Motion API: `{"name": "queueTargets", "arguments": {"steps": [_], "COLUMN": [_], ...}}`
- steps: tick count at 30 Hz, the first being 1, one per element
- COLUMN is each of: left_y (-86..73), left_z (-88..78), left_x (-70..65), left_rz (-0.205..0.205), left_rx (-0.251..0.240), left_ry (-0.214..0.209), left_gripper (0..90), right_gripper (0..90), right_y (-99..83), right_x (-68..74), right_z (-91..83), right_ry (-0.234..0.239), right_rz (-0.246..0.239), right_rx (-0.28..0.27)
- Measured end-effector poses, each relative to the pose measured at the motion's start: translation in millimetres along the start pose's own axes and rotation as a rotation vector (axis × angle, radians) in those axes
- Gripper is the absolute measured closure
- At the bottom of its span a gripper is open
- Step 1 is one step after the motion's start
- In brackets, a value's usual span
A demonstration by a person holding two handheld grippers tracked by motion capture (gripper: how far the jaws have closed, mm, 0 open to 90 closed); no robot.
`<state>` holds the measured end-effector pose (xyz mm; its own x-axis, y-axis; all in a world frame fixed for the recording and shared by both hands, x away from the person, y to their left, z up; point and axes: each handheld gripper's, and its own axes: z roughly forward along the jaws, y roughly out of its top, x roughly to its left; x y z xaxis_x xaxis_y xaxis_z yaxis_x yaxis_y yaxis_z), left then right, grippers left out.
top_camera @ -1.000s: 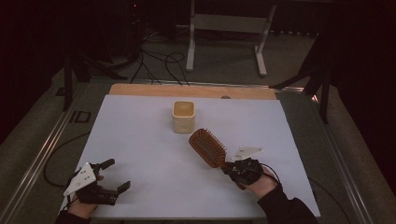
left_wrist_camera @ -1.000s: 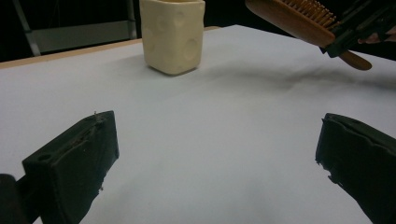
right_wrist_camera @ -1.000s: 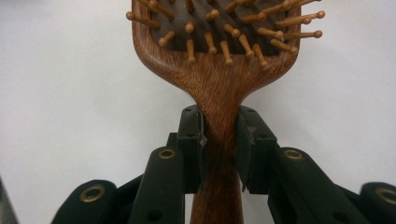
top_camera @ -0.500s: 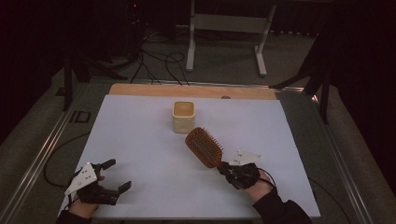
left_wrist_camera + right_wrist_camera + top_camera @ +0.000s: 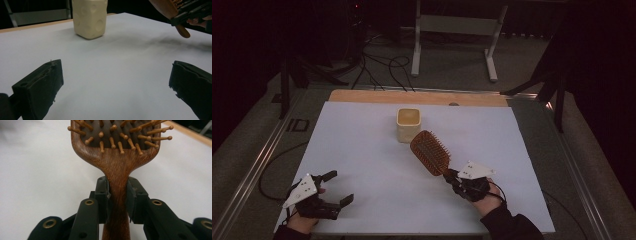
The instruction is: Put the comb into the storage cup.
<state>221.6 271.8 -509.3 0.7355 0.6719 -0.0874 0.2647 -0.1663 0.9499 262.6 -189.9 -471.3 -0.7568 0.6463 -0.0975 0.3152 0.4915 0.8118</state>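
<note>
A white table [image 5: 362,150] fills the middle of the high view, with a cream square cup [image 5: 408,124] standing upright toward its far side. Just nearer than the cup, the wooden hairbrush [image 5: 430,152] slants through the air, bristles up, its paddle head pointing toward the cup and its handle running back to the right gripper [image 5: 455,178]. In the right gripper view the jaws are clamped on the handle's neck [image 5: 117,187] from both sides, just below the head. The right hand [image 5: 487,200] sits low near the table's near edge, the forearm coming in from below. At the near left corner the left gripper [image 5: 334,187] rests by the table surface with its jaws spread wide, nothing between them; the left gripper view looks across bare table to the cup [image 5: 90,18]. Compared with a second ago, the brush and right hand have shifted slightly left and nearer the person; the left hand is unchanged.
</note>
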Motion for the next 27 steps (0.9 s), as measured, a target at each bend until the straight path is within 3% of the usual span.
{"name": "queueTargets", "arguments": {"steps": [9,15,18,19,24,27], "left_y": [7.3,29.7,48.7,48.7,81.9,93.4], "left_z": [3.0,7.3,11.0,11.0,16.1,17.9], "left_x": [-2.2,-11.0,-18.2,-18.2,-28.3,-31.1], "left_rz": [-0.009,0.013,0.022,0.022,0.025,0.021], "left_rx": [0.014,0.053,0.068,0.068,0.057,0.053], "left_ry": [0.025,0.006,-0.015,-0.015,-0.05,-0.058], "left_gripper": [0.1,0.1,0.1,0.1,0.1,0.1], "right_gripper": [73.3,73.3,73.3,73.3,73.4,73.3], "right_y": [0.1,1.1,1.1,1.0,2.2,2.8], "right_x": [1.7,0.4,-0.4,-1.1,0.1,0.6], "right_z": [-2.7,-3.4,-4.8,-5.3,-7.1,-7.9], "right_ry": [-0.01,-0.024,-0.037,-0.038,-0.051,-0.054], "right_rz": [0.008,0.011,0.025,0.024,0.015,0.016], "right_rx": [-0.021,-0.02,-0.027,-0.027,-0.028,-0.033]}}
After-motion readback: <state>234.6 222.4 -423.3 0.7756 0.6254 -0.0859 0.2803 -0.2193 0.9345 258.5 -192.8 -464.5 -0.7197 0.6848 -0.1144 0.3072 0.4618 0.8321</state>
